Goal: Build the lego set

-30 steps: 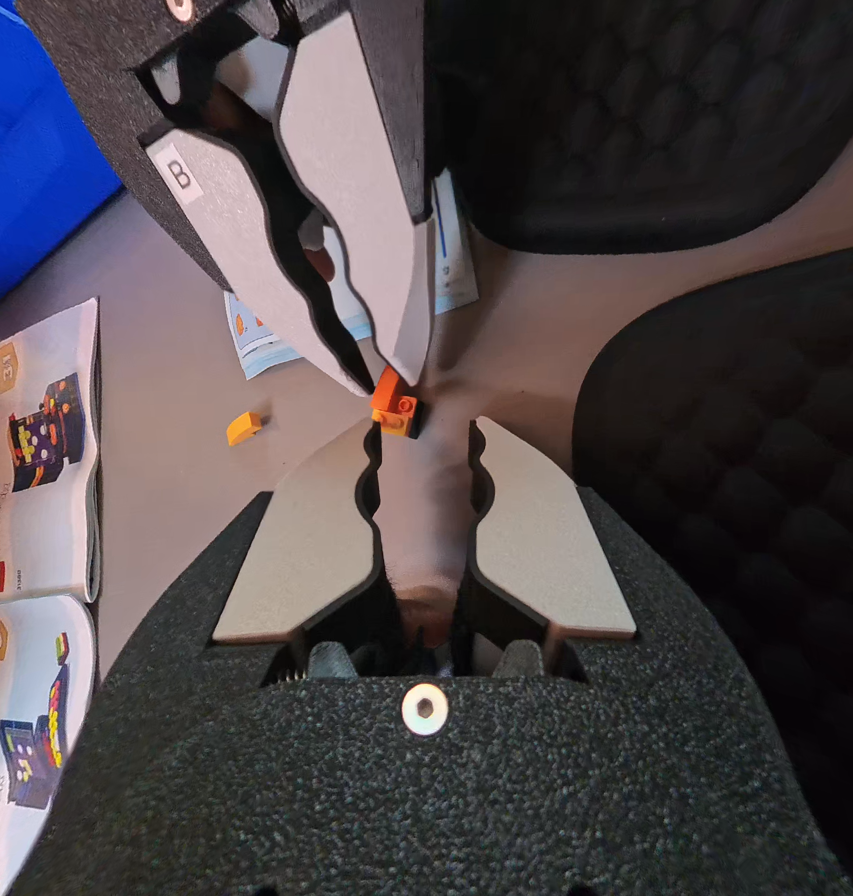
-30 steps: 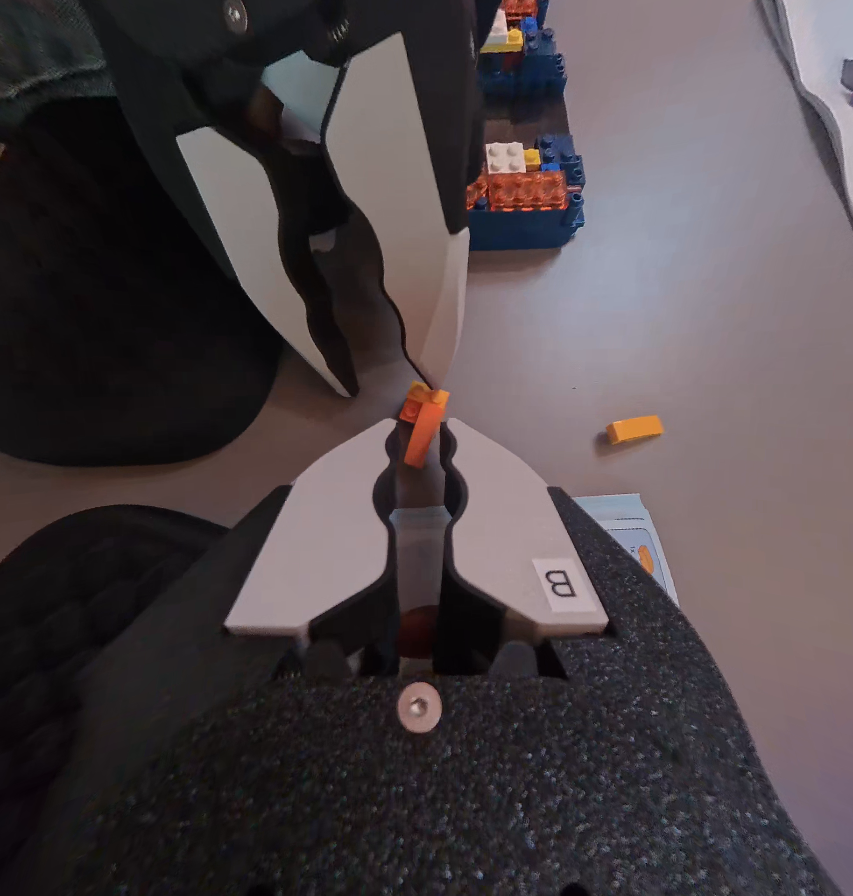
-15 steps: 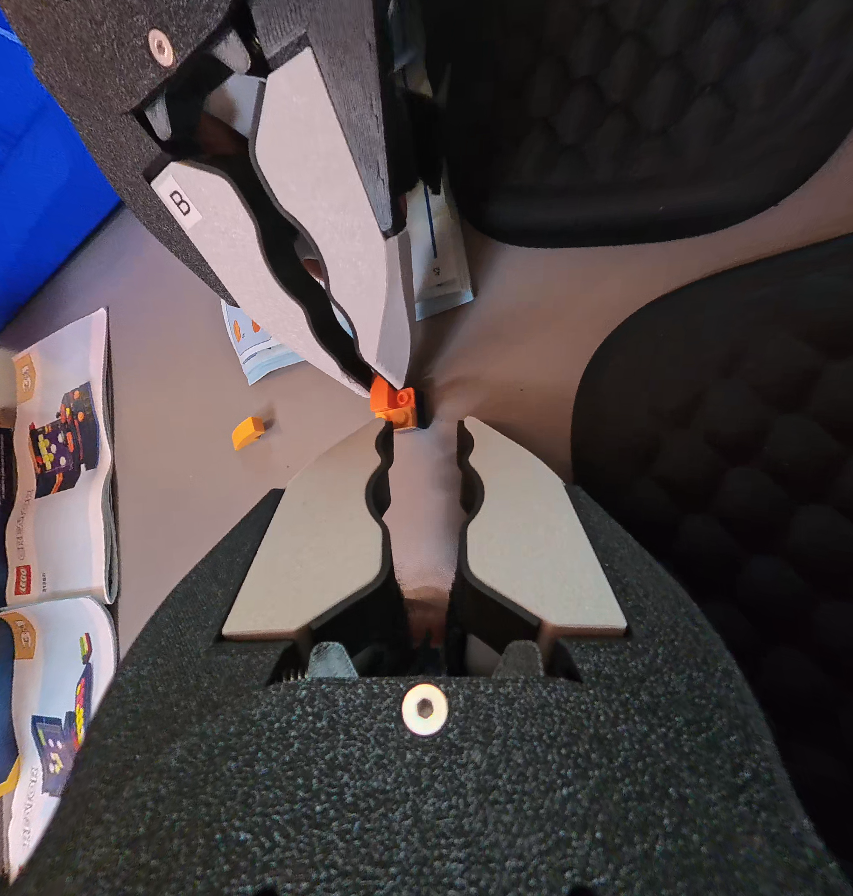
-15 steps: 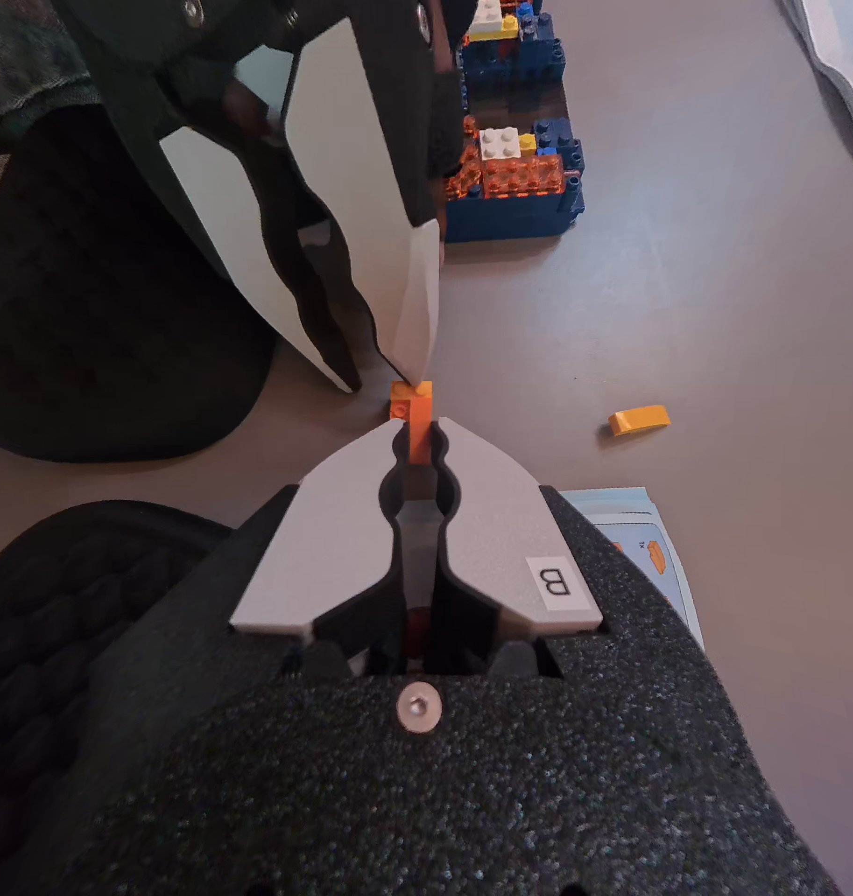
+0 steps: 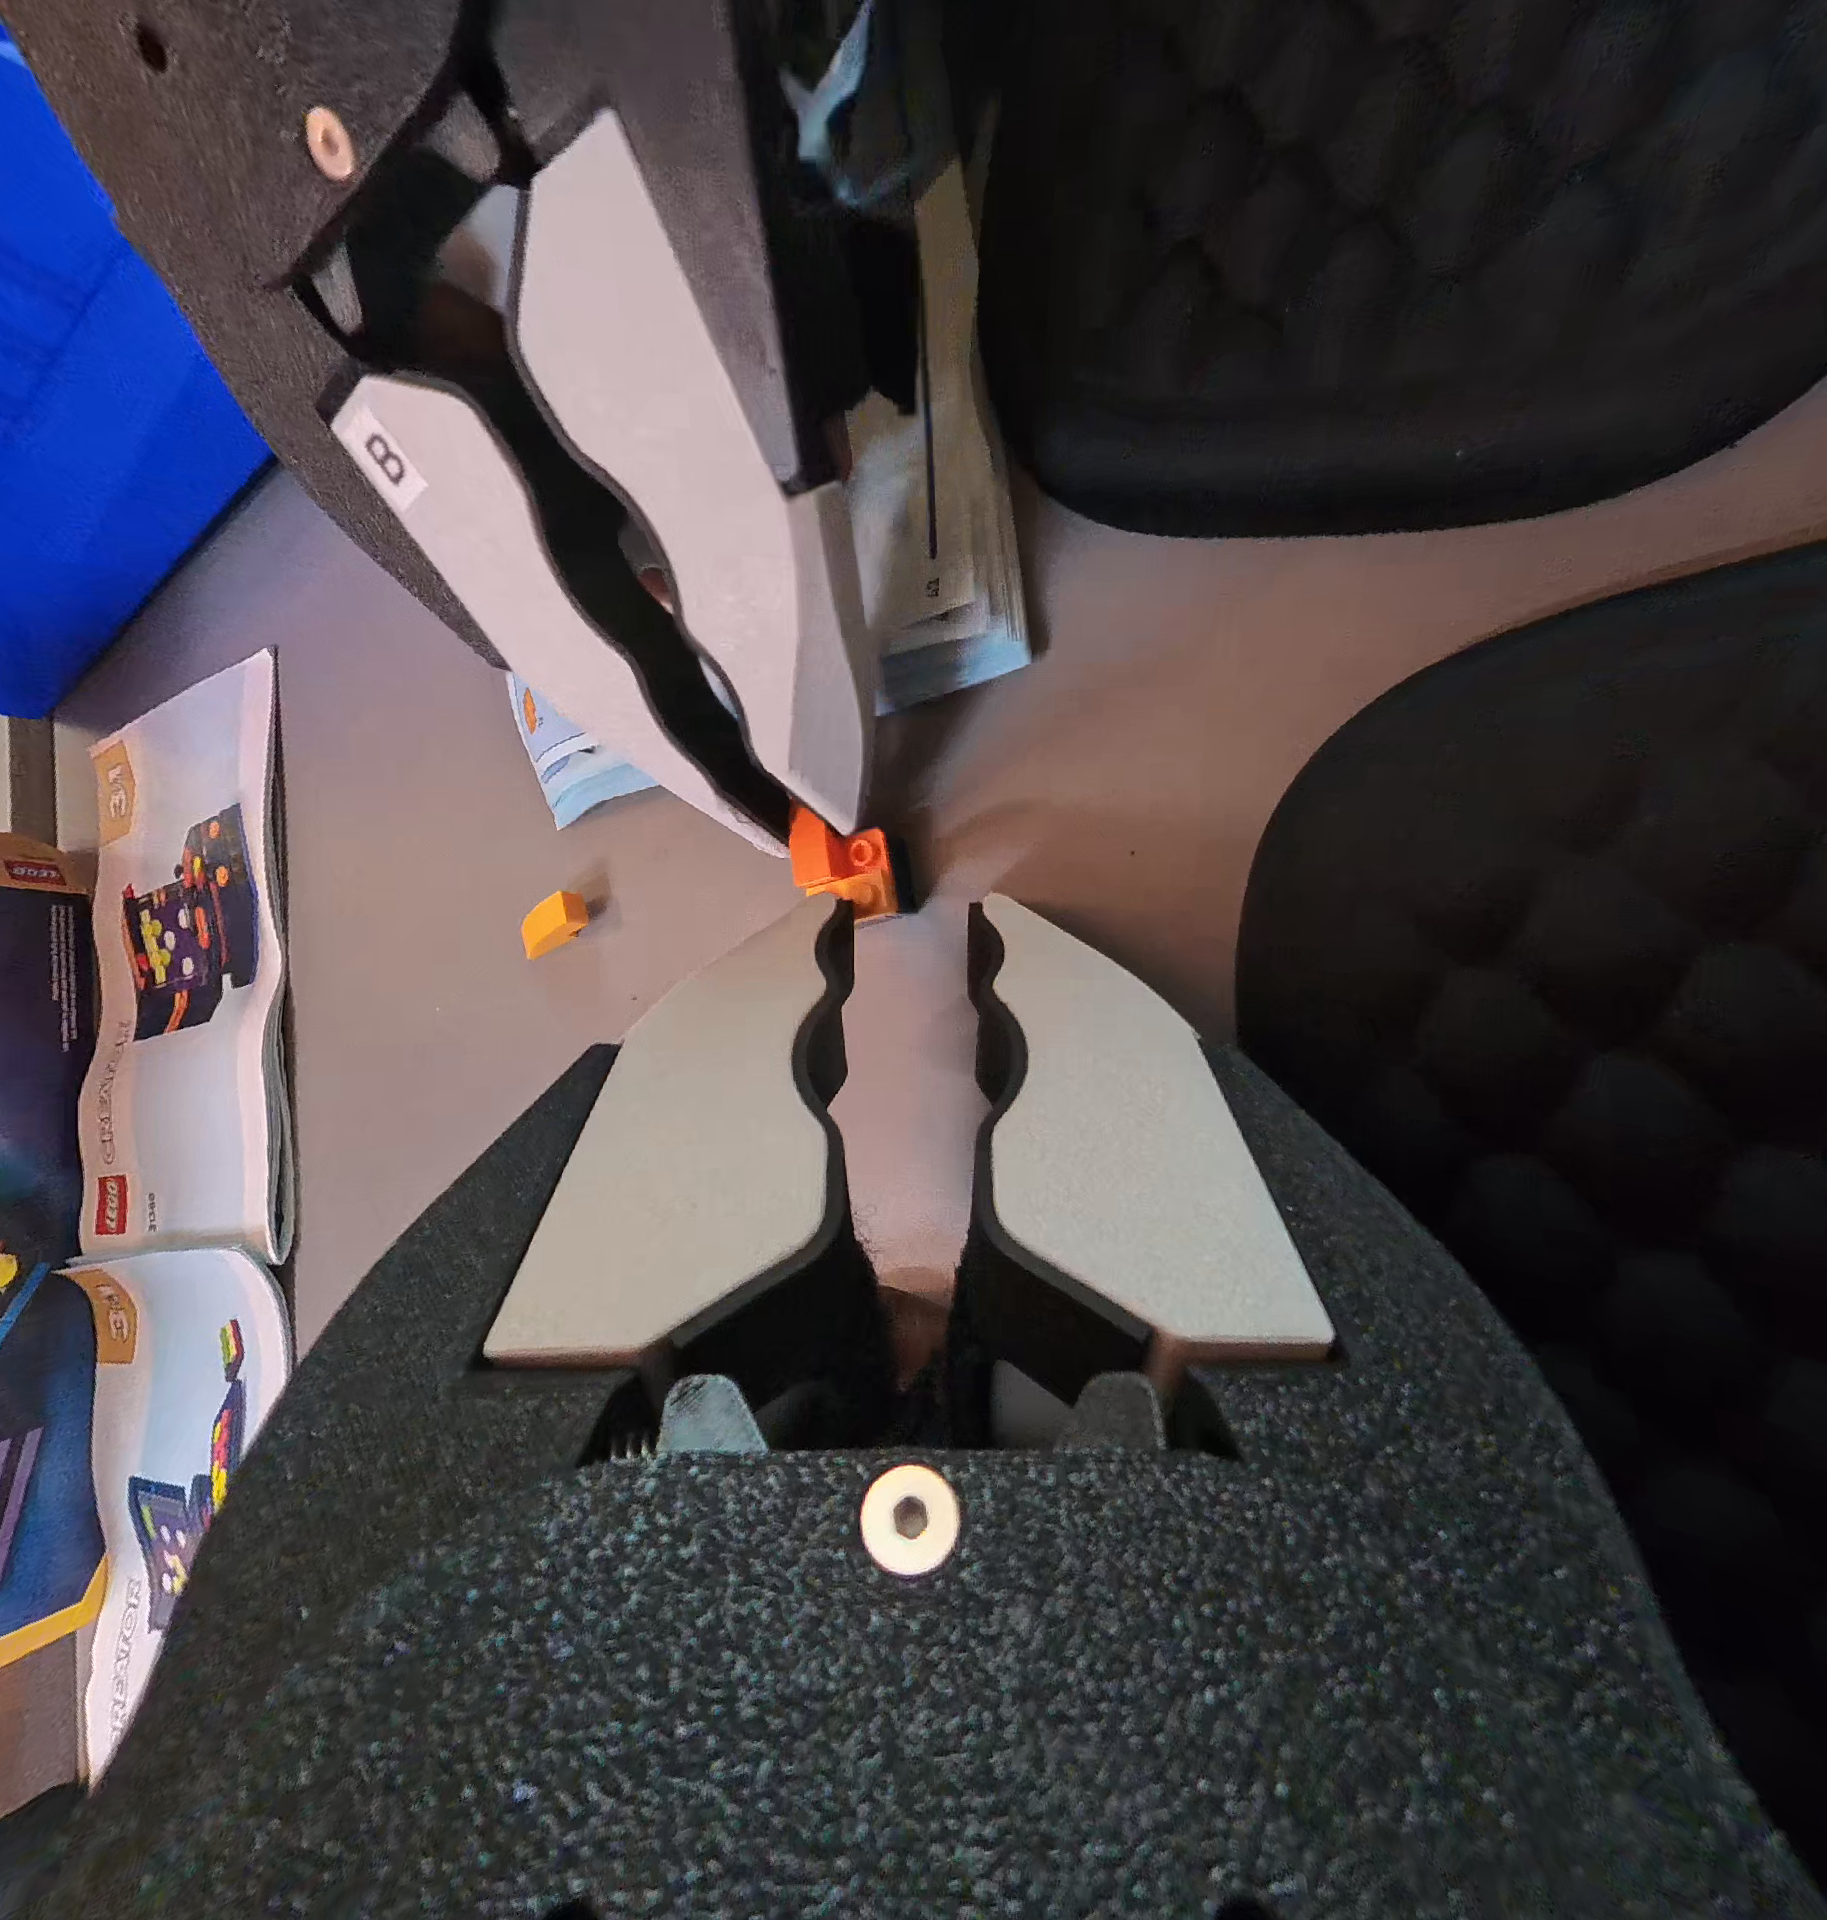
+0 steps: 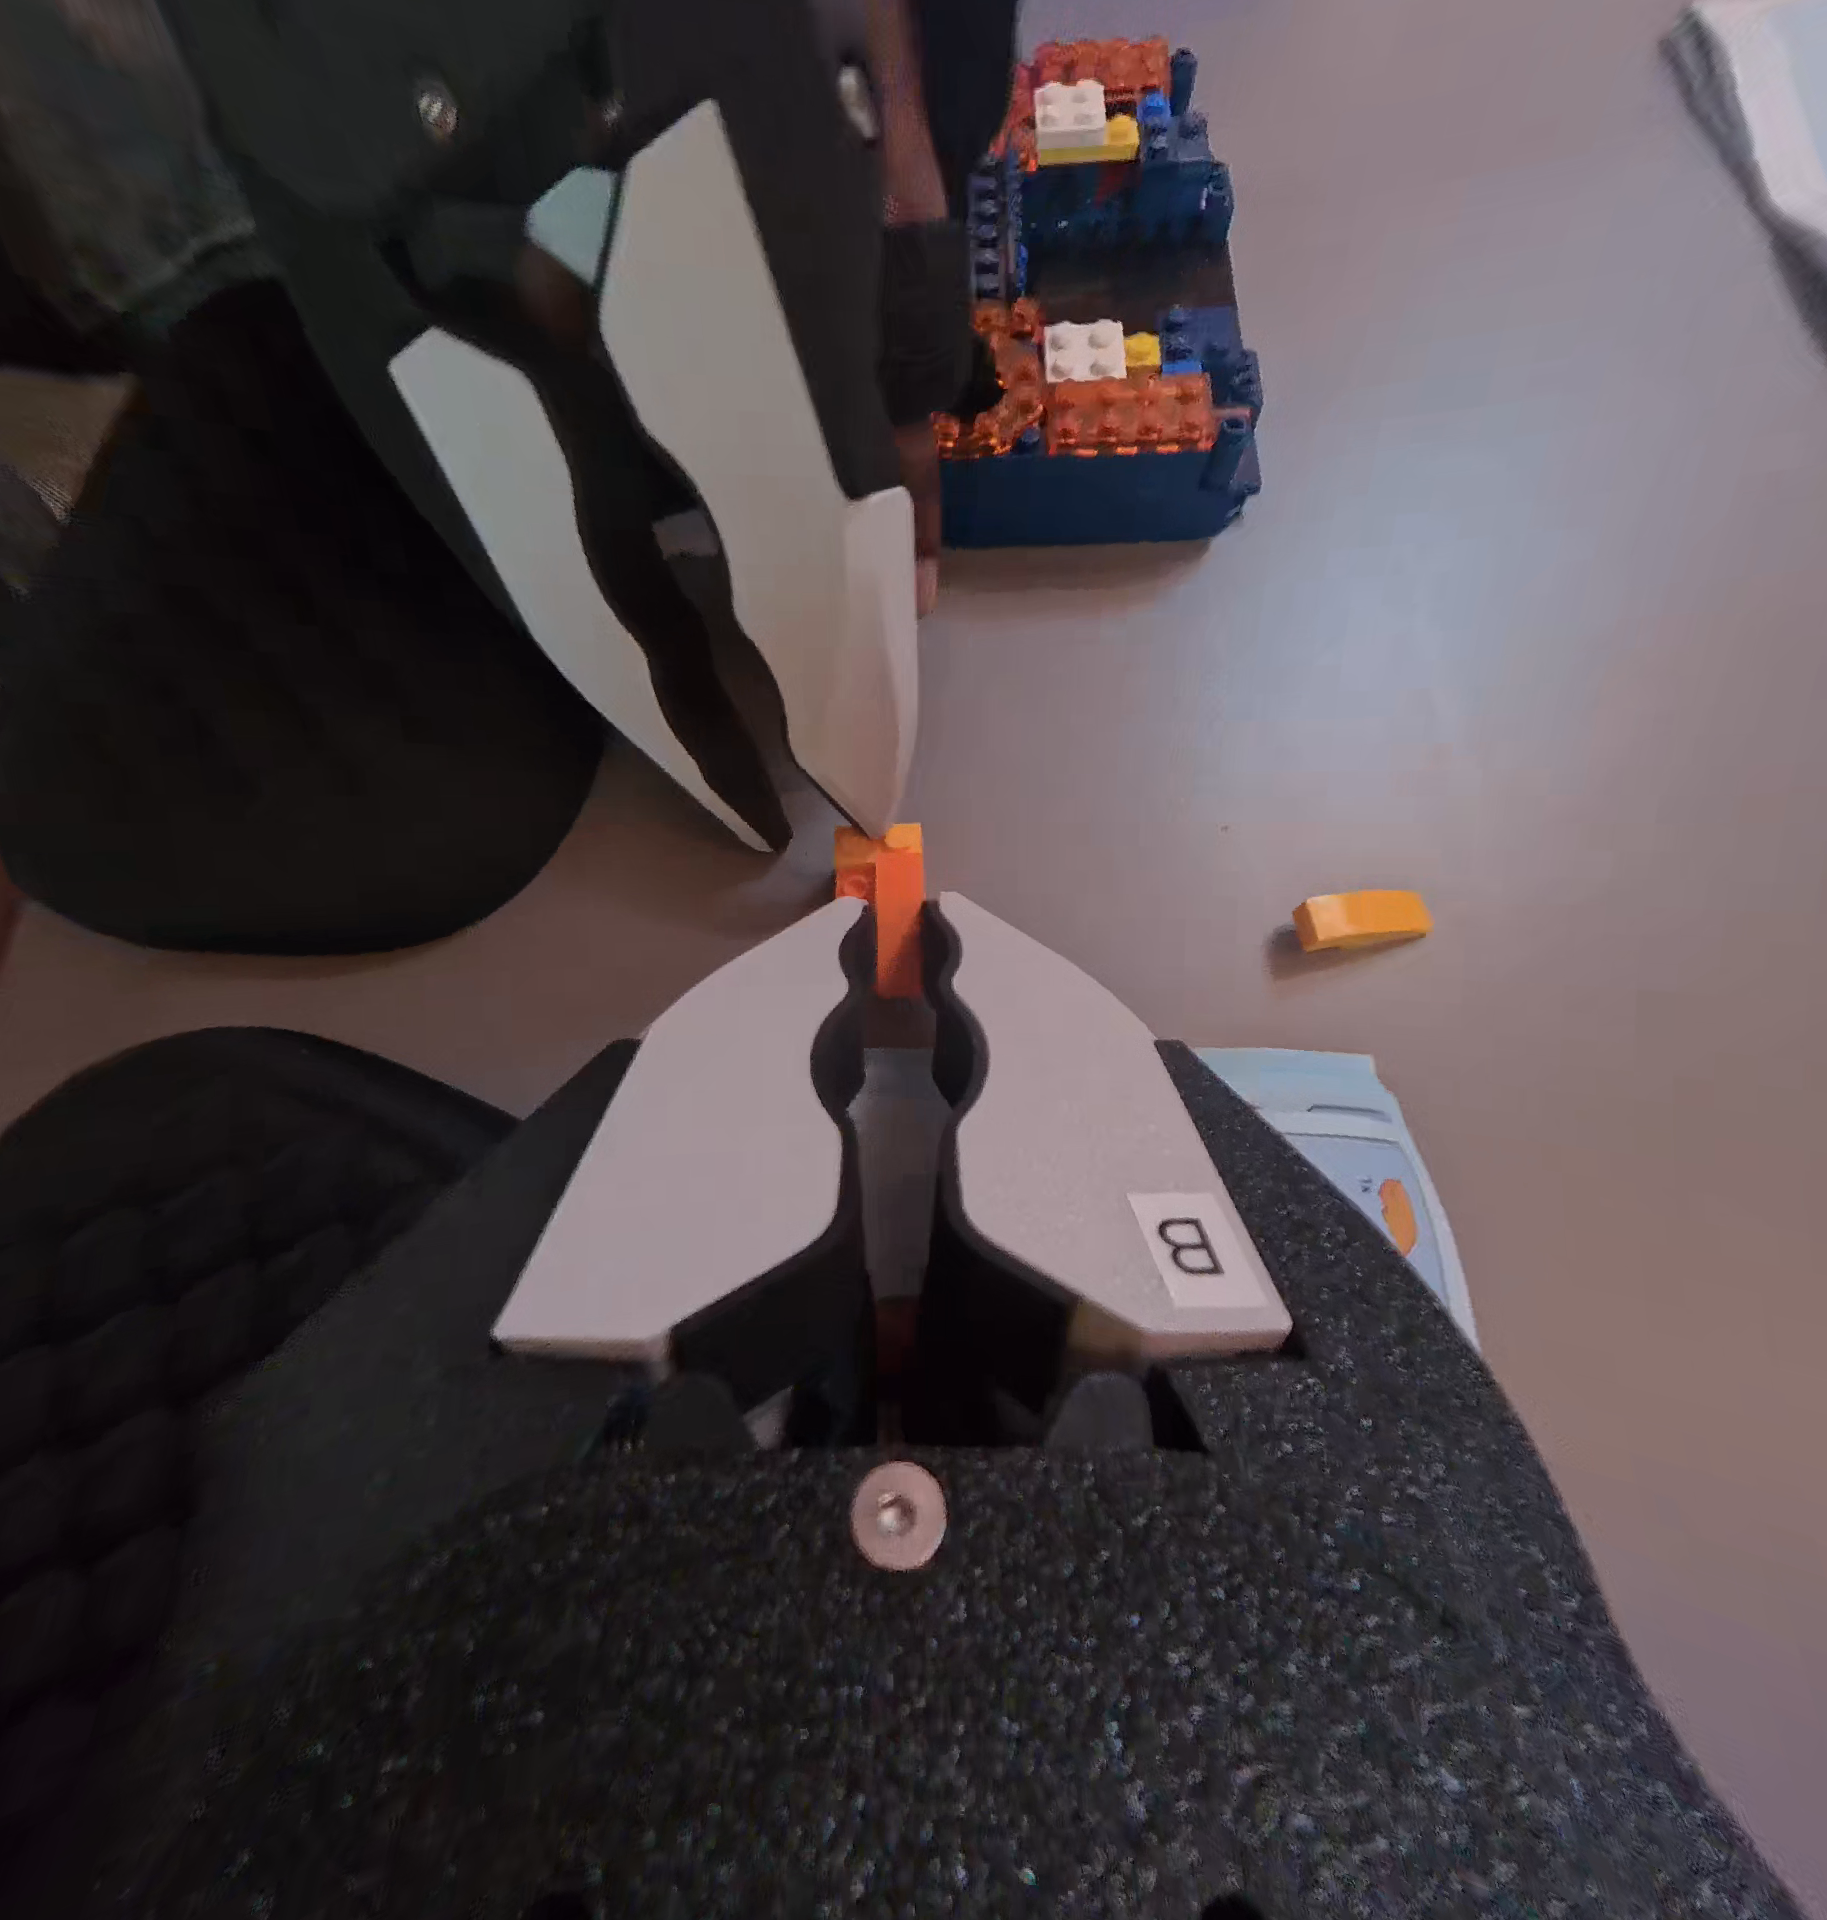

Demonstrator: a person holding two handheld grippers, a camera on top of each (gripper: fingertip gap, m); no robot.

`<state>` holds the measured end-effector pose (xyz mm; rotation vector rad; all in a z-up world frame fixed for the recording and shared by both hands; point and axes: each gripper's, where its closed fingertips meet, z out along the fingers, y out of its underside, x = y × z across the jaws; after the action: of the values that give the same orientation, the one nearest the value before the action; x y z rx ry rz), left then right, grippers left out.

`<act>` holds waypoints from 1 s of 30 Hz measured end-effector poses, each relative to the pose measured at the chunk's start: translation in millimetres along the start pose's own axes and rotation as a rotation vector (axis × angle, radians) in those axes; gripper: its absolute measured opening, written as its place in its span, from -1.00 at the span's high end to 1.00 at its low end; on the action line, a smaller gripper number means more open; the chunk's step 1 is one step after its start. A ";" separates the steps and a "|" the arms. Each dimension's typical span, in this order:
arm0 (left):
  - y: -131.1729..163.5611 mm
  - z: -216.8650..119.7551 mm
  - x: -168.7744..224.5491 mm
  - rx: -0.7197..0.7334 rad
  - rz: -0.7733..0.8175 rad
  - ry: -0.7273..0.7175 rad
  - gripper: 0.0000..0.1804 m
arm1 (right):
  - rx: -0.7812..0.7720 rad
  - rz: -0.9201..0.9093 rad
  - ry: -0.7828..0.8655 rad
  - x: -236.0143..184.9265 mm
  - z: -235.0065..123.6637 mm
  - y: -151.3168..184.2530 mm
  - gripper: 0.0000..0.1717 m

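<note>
Our right tongs (image 6: 896, 906) pinch an orange brick (image 6: 893, 914) over the bench (image 6: 1511, 675), while our left tongs (image 5: 907, 906), part open and gripping nothing, touch it.

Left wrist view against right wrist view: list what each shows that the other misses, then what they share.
Only the left wrist view: a blue bin and instruction booklets at the left edge.
Only the right wrist view: a blue and orange brick model beyond the grippers.
Both: the right gripper shut on a small orange brick assembly, the left gripper with its fingers apart right beside it, a loose yellow-orange curved piece, and black cushions.
</note>
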<state>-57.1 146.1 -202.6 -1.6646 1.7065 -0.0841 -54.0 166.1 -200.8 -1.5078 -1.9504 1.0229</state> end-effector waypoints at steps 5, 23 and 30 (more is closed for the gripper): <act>-0.8 -0.1 -0.3 -0.002 0.012 -0.009 0.77 | 0.004 0.149 -0.065 -0.4 0.0 1.0 0.91; -2.5 -0.1 -0.1 -0.001 0.060 -0.028 0.83 | -0.015 0.024 -0.006 -0.9 0.0 2.3 0.91; -2.2 -1.0 0.2 -0.008 0.025 -0.021 0.84 | 0.011 -0.130 0.027 -0.6 -1.0 -1.4 0.91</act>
<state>-55.7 145.1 -200.8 -1.6438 1.7134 -0.0478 -53.9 165.6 -199.1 -1.3627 -1.9918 0.9519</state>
